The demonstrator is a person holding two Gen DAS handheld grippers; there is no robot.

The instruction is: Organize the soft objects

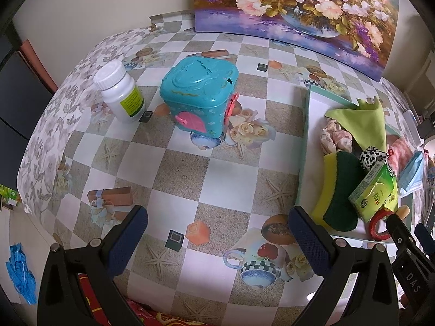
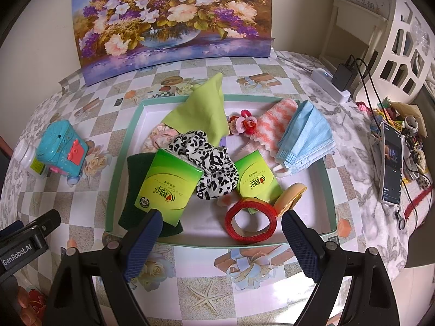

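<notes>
A shallow teal-rimmed tray [image 2: 127,135] holds soft things: a green cloth [image 2: 201,111], a leopard scrunchie [image 2: 209,160], two green tissue packs [image 2: 168,187], a dark green sponge [image 2: 136,179], a striped pink cloth [image 2: 272,125], a blue face mask [image 2: 304,138] and a red tape ring [image 2: 250,220]. My right gripper [image 2: 221,233] is open and empty at the tray's near rim. My left gripper [image 1: 217,231] is open and empty over the tablecloth, left of the tray [image 1: 304,146]. The sponge [image 1: 339,187] and green cloth [image 1: 364,122] show in the left wrist view.
A teal toy box [image 1: 198,95] and a white pill bottle [image 1: 119,92] stand on the checked tablecloth left of the tray. A flower painting [image 2: 174,19] leans at the back. A phone [image 2: 391,163], a charger [image 2: 342,76] and cables lie at the right.
</notes>
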